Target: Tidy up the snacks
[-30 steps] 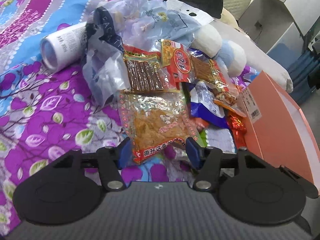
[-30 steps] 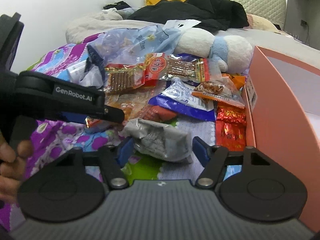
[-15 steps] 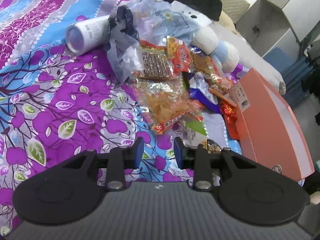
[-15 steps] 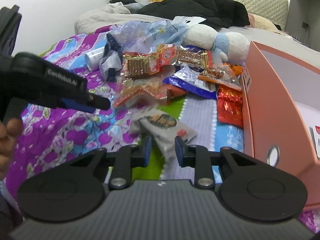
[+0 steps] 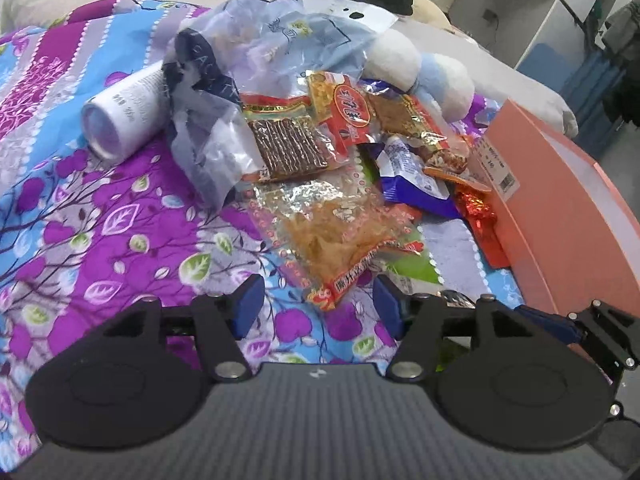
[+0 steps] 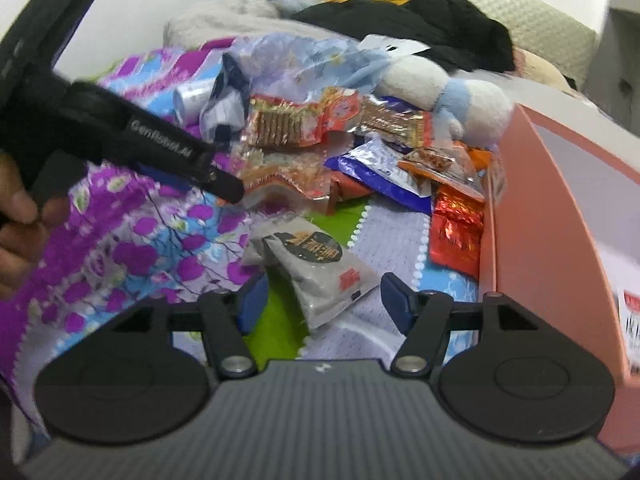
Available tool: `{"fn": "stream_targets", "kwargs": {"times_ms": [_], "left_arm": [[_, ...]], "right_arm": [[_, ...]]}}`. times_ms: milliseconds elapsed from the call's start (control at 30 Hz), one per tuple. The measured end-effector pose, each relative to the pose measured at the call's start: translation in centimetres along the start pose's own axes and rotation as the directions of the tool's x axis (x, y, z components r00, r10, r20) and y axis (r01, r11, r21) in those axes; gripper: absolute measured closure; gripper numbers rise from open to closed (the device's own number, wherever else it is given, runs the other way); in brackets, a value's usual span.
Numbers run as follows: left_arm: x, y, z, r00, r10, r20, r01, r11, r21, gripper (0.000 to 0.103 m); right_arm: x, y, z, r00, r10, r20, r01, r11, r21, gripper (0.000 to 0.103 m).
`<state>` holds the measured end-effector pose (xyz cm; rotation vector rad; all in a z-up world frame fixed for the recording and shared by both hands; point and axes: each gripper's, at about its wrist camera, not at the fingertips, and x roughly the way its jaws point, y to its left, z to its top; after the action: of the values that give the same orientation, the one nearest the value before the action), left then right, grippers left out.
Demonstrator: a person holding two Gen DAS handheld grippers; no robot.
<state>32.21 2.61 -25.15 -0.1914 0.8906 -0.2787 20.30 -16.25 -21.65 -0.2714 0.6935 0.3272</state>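
Note:
A pile of snack packets lies on the purple flowered bedspread. My left gripper is open, just short of the clear packet of orange dried snack. Behind it lie a brown wafer packet, a blue packet and a red foil packet. My right gripper is open around the near end of a grey packet that lies on the bedspread. The orange box stands open on the right; it also shows in the left wrist view.
A white cylinder lies at the left by a crumpled clear plastic bag. A white and blue plush toy lies behind the snacks. Black clothing is piled at the headboard. The left gripper's body crosses the right wrist view.
Both grippers have opened wide from nearly shut. The left gripper has moved forward to the orange snack packet. The grey packet now lies between the right fingers.

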Motion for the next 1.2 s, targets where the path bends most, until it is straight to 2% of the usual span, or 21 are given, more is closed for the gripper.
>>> {"fn": "stream_targets", "kwargs": {"times_ms": [133, 300, 467, 733, 767, 1100, 1200], "left_arm": [[1.6, -0.6, 0.4, 1.000, 0.010, -0.028, -0.009, 1.000, 0.027, 0.038], [2.5, -0.9, 1.0, 0.999, 0.047, -0.010, -0.047, 0.999, 0.018, 0.039], [2.9, -1.3, 1.2, 0.997, 0.080, -0.004, -0.079, 0.996, 0.036, 0.048], [1.6, -1.1, 0.9, 0.998, 0.056, -0.001, -0.056, 0.998, 0.036, 0.067], [1.4, -1.0, 0.8, 0.999, 0.053, -0.008, -0.052, 0.998, 0.030, 0.073], [-1.7, -1.2, -0.9, 0.997, 0.066, -0.025, -0.065, 0.996, 0.061, 0.076], [-3.1, -1.7, -1.7, 0.996, 0.086, -0.038, -0.082, 0.992, 0.099, 0.076]], "right_arm": [[1.5, 0.6, 0.2, 0.999, -0.026, -0.020, 0.024, 0.995, -0.093, 0.039], [2.5, 1.3, 0.1, 0.999, -0.044, -0.018, 0.041, 0.989, -0.139, 0.040], [2.5, 2.4, 0.4, 0.998, -0.070, 0.000, 0.069, 0.981, -0.180, 0.048], [1.2, 2.9, 0.0, 0.997, -0.080, -0.008, 0.076, 0.977, -0.197, 0.055], [1.1, 2.9, -0.1, 0.997, -0.082, -0.010, 0.078, 0.977, -0.198, 0.056], [-1.8, 2.6, -1.9, 0.994, -0.099, -0.042, 0.095, 0.992, -0.085, 0.059], [-2.6, 2.5, -2.3, 0.993, -0.105, -0.052, 0.102, 0.993, -0.054, 0.061]]}}
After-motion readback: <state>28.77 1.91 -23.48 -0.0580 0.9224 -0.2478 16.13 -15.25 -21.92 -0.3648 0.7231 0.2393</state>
